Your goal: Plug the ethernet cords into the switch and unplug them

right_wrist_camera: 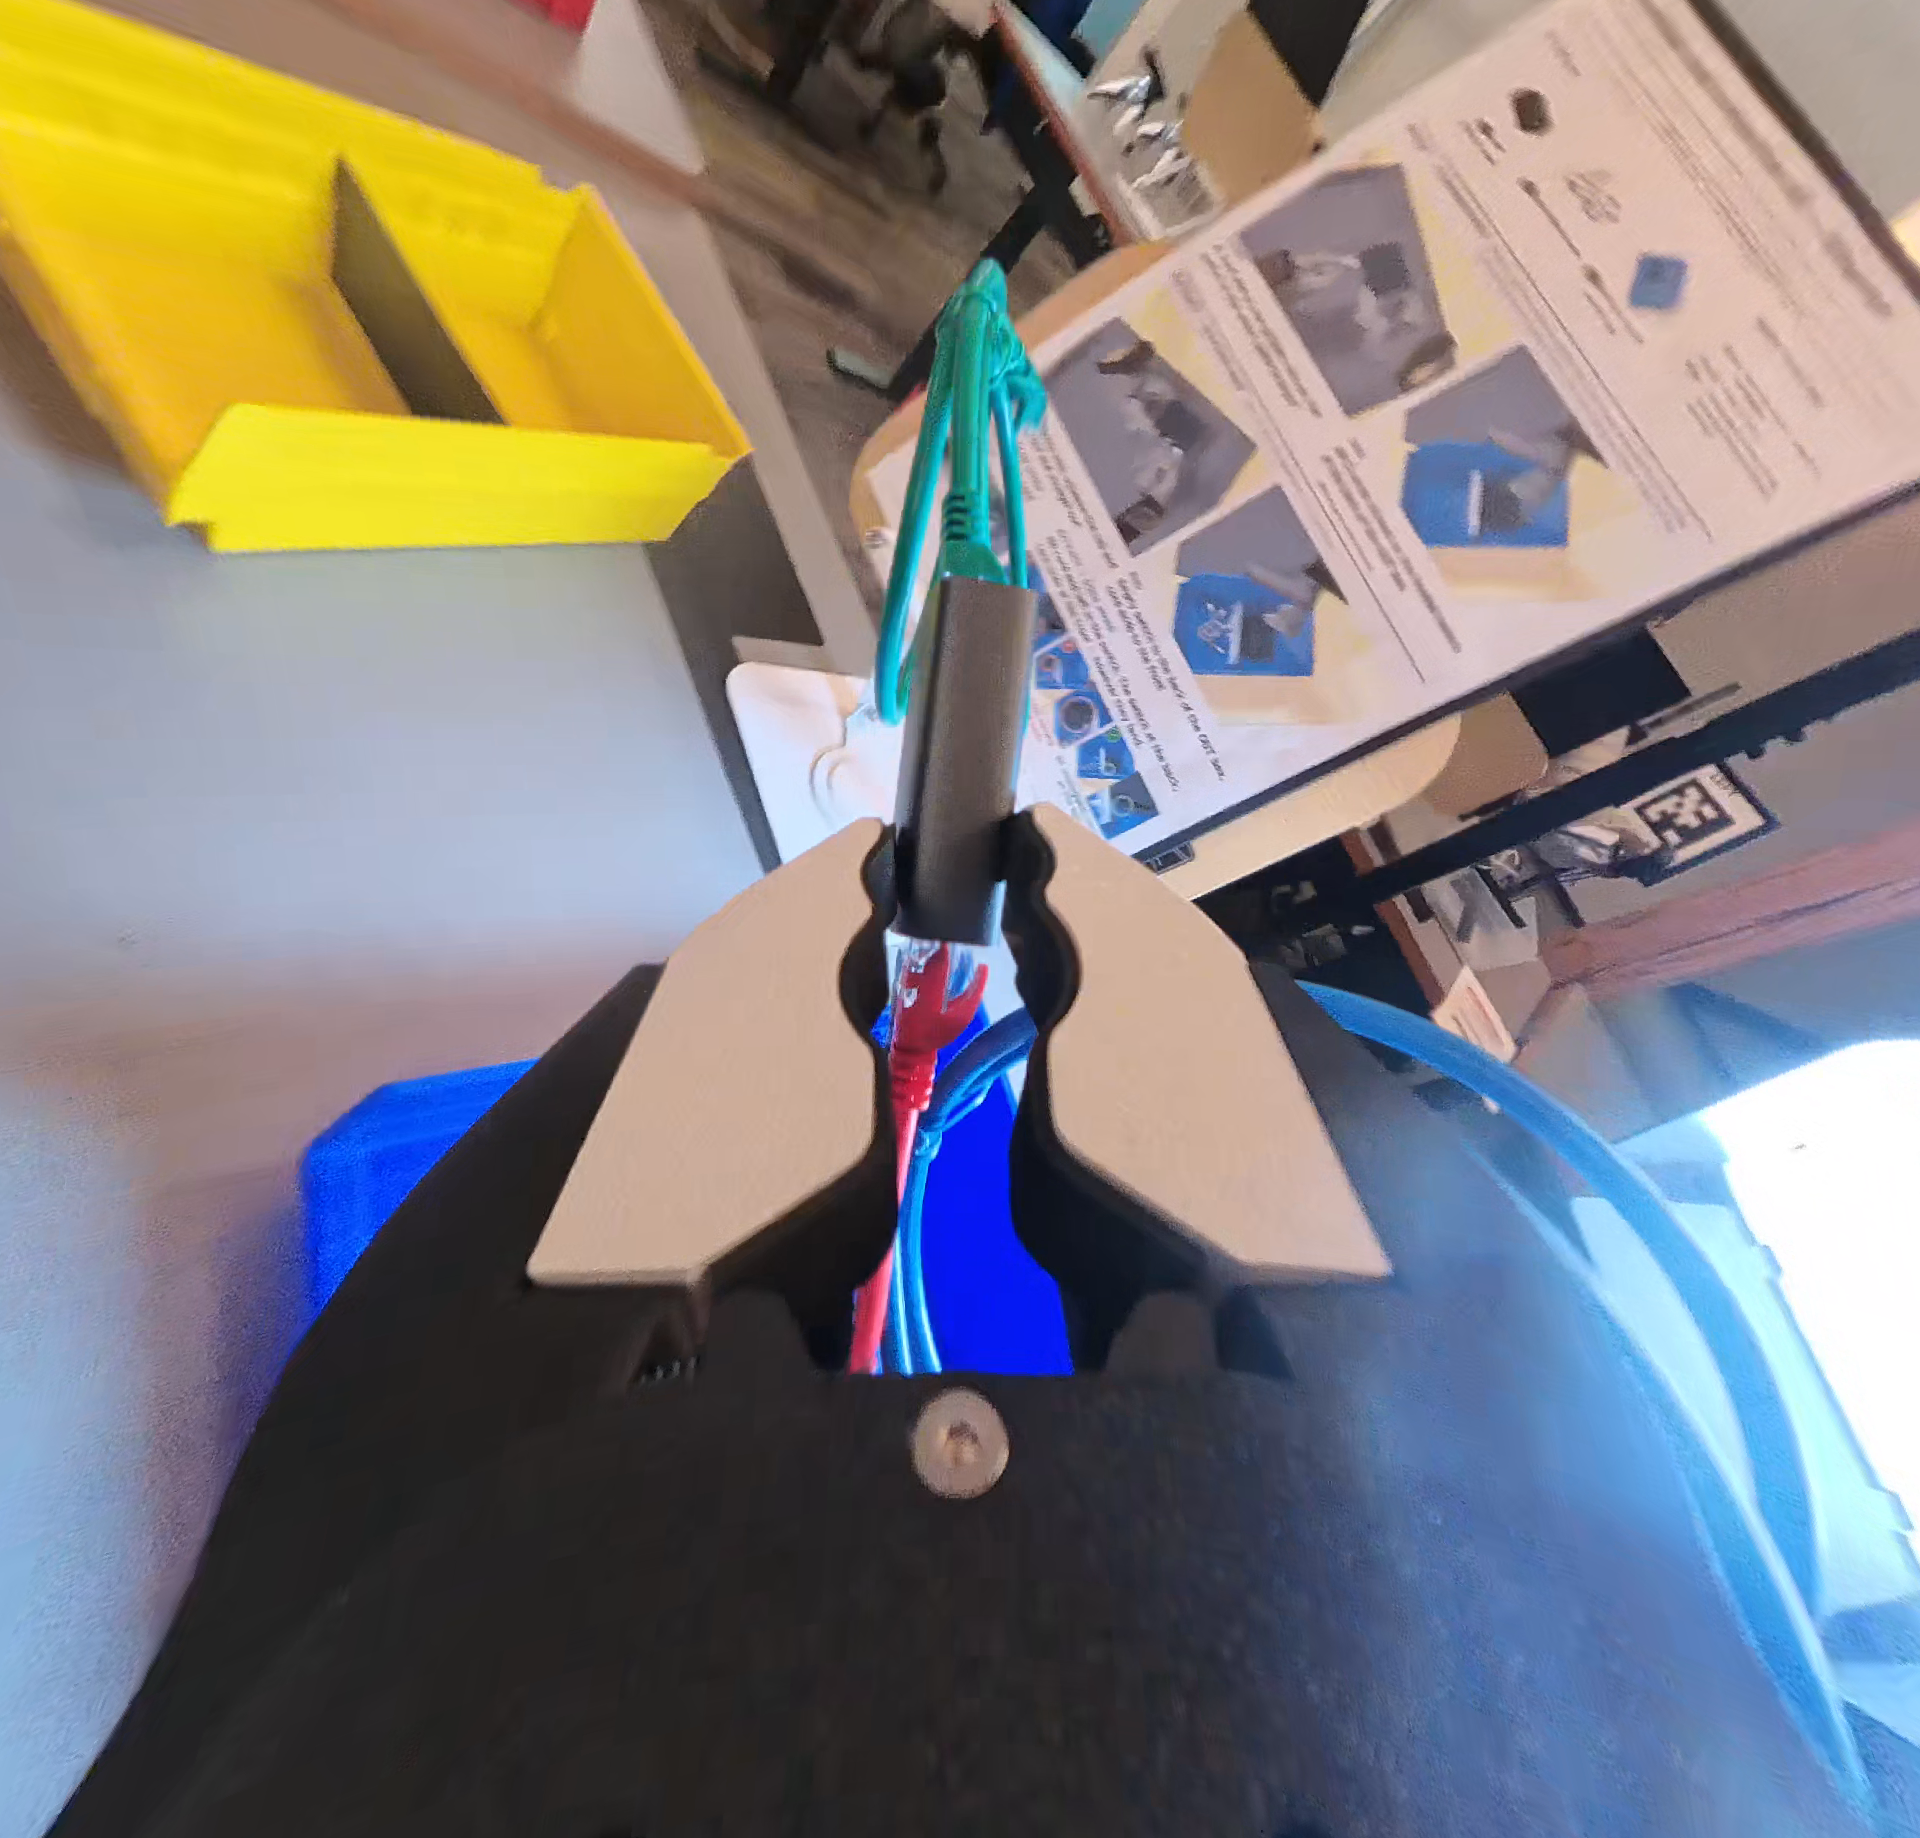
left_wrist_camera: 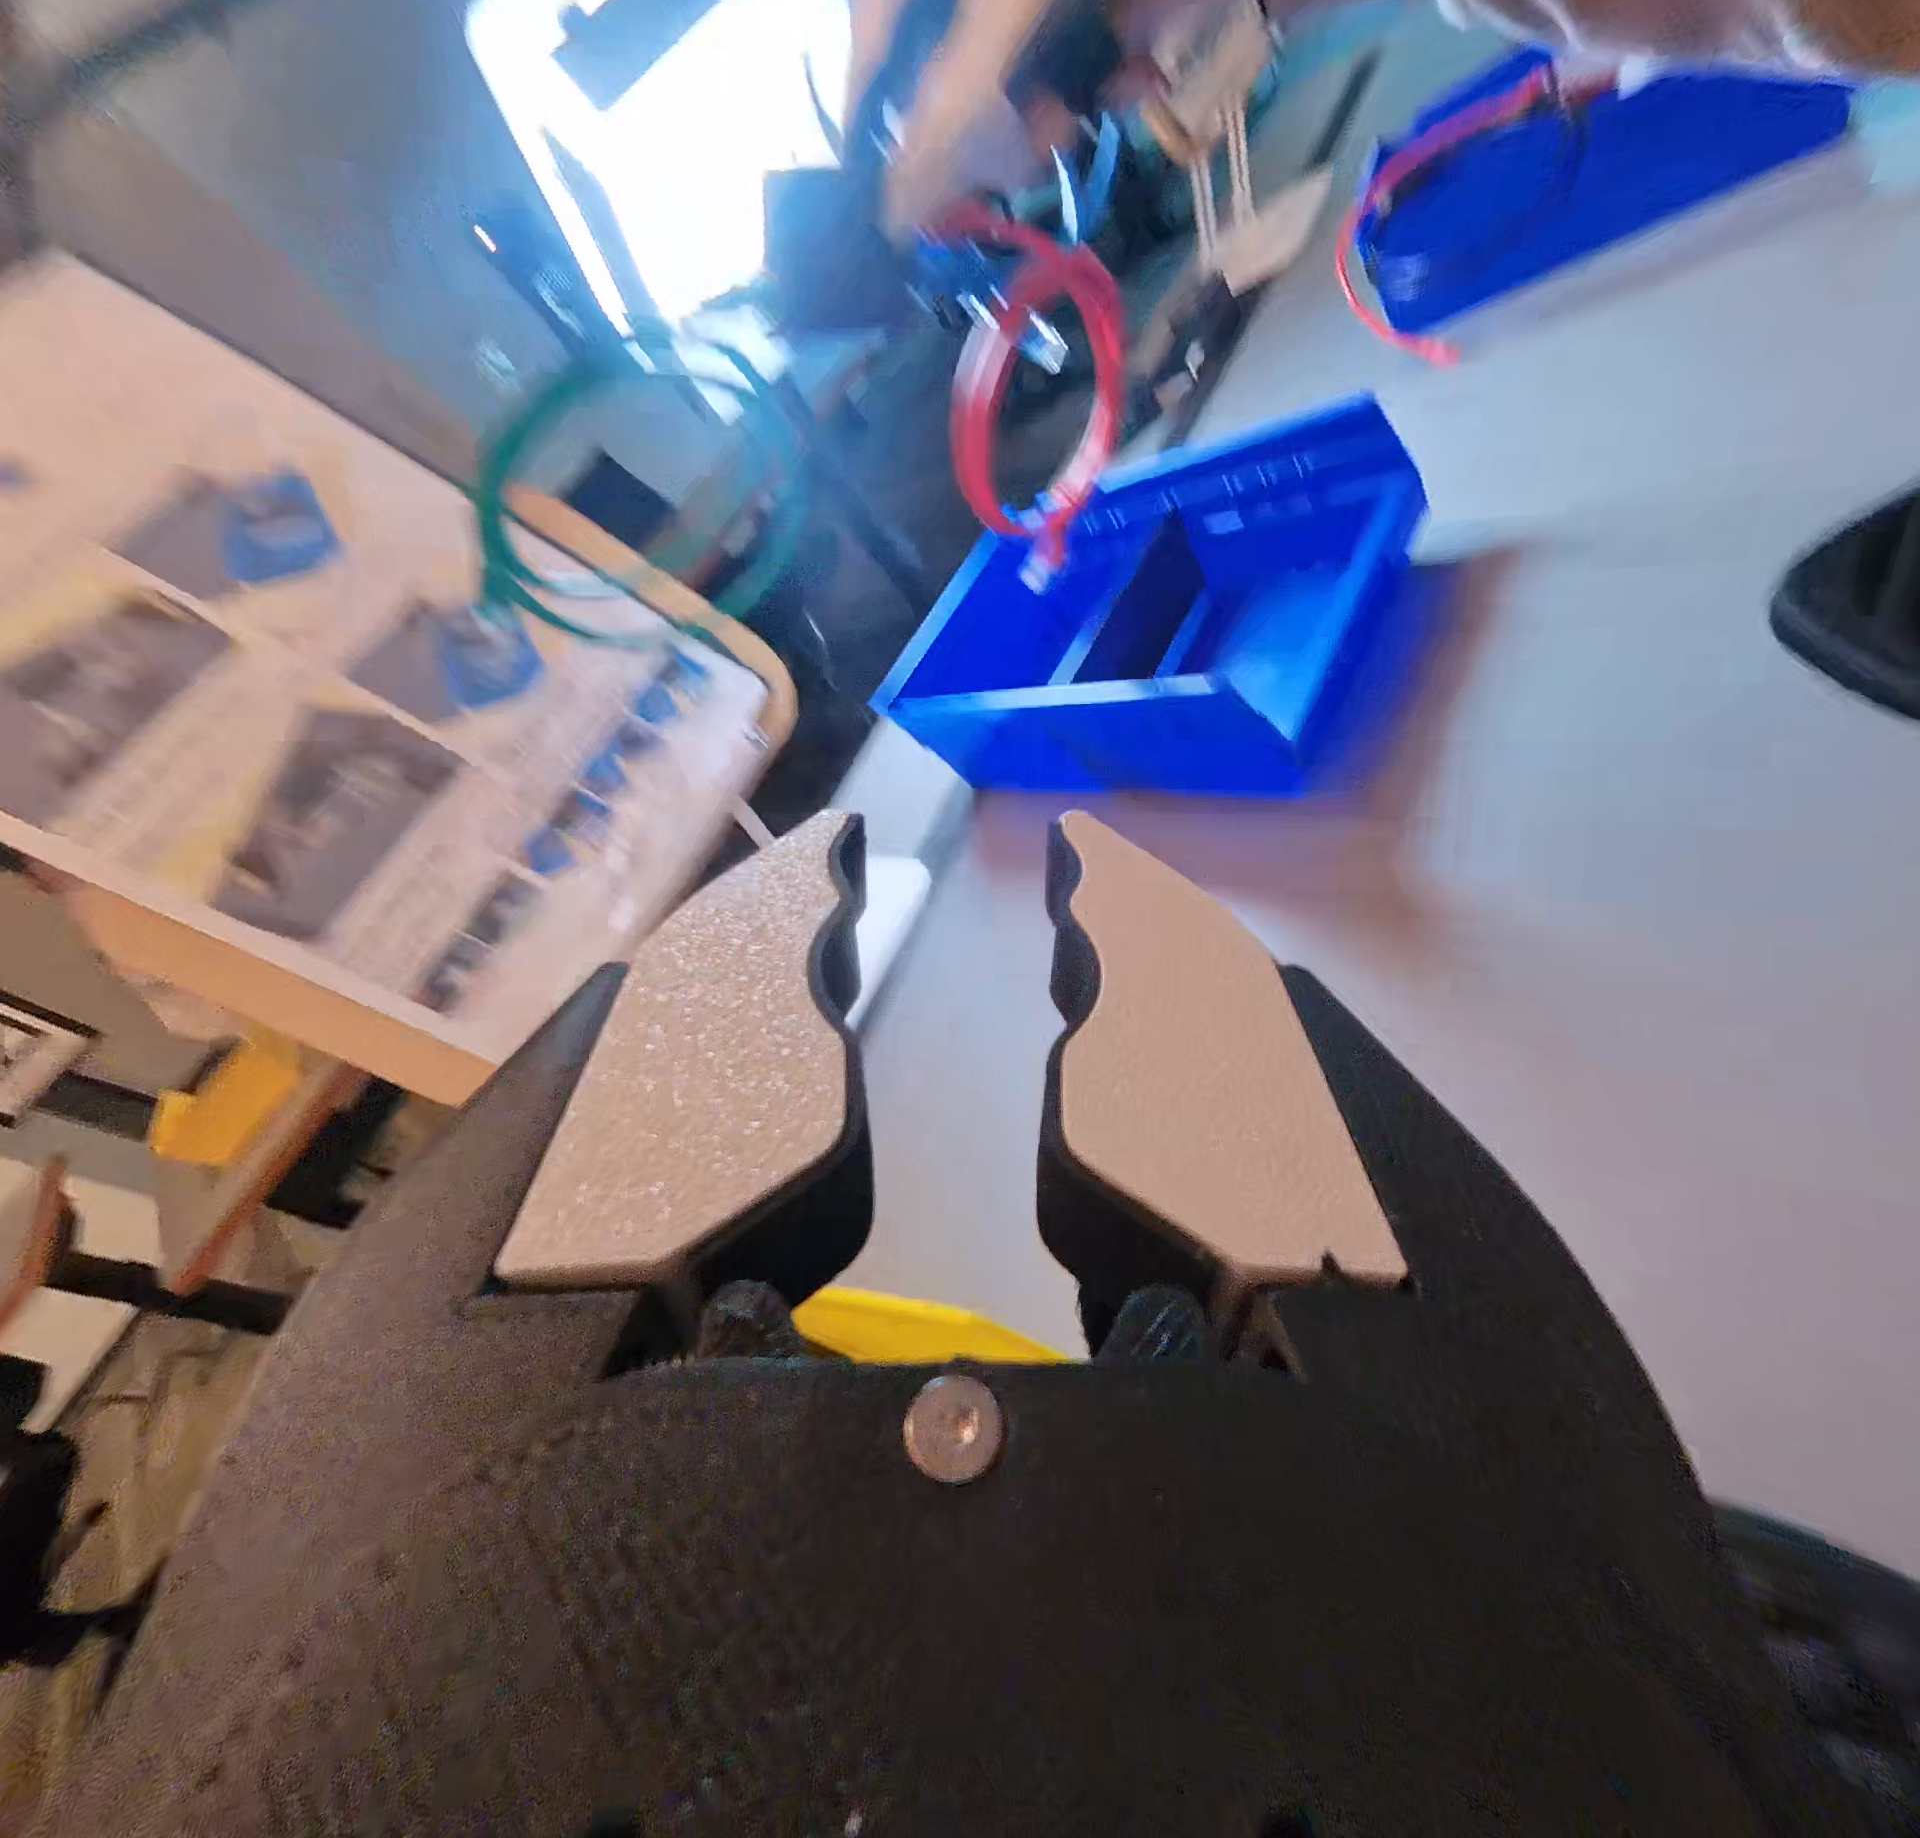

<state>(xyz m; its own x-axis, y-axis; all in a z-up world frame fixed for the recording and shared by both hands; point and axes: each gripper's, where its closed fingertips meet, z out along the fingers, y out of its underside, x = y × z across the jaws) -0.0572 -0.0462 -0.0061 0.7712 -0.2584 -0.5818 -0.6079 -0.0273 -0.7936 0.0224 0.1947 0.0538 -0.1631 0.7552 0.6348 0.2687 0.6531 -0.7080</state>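
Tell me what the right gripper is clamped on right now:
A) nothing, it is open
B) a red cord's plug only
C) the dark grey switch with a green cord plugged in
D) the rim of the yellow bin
C: in the right wrist view the right gripper pinches the dark grey switch, and a green cord is plugged into its far end.

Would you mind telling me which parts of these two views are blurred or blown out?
Left wrist view: background motion-smeared, window blown out, blue bin soft, left hand-held gripper sharp. Right wrist view: right hand-held gripper and switch crisp, yellow bin and edges blurred, glare at lower right.
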